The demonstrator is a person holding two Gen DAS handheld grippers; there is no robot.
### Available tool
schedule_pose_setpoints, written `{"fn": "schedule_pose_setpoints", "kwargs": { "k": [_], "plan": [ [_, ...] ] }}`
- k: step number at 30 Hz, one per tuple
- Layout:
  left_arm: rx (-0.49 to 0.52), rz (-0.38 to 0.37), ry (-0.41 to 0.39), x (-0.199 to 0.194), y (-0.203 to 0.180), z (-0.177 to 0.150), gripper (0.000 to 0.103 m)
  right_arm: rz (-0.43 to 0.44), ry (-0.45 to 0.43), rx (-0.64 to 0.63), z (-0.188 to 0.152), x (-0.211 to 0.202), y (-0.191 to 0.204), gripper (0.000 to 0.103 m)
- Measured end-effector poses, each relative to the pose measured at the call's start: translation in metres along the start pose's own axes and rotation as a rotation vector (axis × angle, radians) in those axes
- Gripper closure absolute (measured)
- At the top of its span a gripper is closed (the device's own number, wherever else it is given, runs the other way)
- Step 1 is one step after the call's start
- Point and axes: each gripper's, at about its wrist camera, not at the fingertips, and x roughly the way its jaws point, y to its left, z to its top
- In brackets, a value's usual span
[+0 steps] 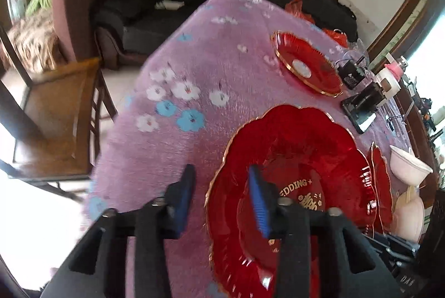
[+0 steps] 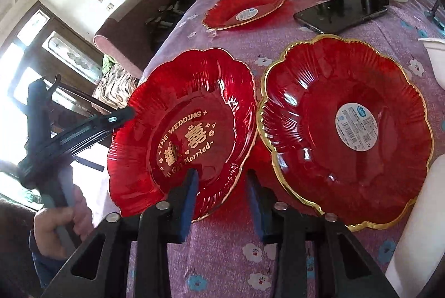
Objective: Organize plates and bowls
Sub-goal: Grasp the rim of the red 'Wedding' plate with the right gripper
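On the worktop point(image 2: 278, 28): wedding plate point(image 2: 183, 131) tilted, just beside labelled plate point(image 2: 347, 131); far plate point(image 2: 244, 6) apart
Left tool point(image 1: 219, 195): narrow, astride wedding plate's rim; cannot tell if it grips
Right tool point(image 2: 222, 198): narrow, at its near rim; cannot tell if it grips

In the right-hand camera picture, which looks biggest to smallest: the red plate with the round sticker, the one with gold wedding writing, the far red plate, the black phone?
1. Sticker plate
2. Wedding plate, nearly as large; it is tilted, so unsure
3. Far plate
4. Phone

The last two lie farther away, so their true sizes stay unsure.
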Motion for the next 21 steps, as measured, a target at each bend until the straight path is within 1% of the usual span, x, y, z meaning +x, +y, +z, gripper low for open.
{"fn": "schedule_pose_setpoints", "kwargs": {
  "k": [1,2,6,11,16,21],
  "plan": [
    [-0.003,-0.015,0.012,0.005,0.000,-0.001,0.080,-0.015,-0.003,-0.006,-0.001,0.000,0.001,0.080],
    [0.003,-0.005,0.002,0.004,-0.001,-0.003,0.080,-0.024,-0.007,-0.013,-0.002,0.000,0.002,0.082],
    [0.022,0.001,-0.012,-0.006,-0.003,-0.015,0.080,-0.037,-0.007,-0.038,-0.005,-0.001,0.004,0.082],
    [0.035,0.013,-0.036,-0.029,0.004,-0.037,0.080,-0.013,0.013,-0.062,-0.015,-0.005,0.011,0.083],
    [0.031,0.029,-0.055,-0.053,0.014,-0.073,0.080,0.012,0.035,-0.108,-0.034,-0.010,0.022,0.083],
    [0.029,0.026,-0.062,-0.075,0.017,-0.114,0.080,0.034,0.068,-0.156,-0.064,-0.018,0.025,0.083]
  ]
}}
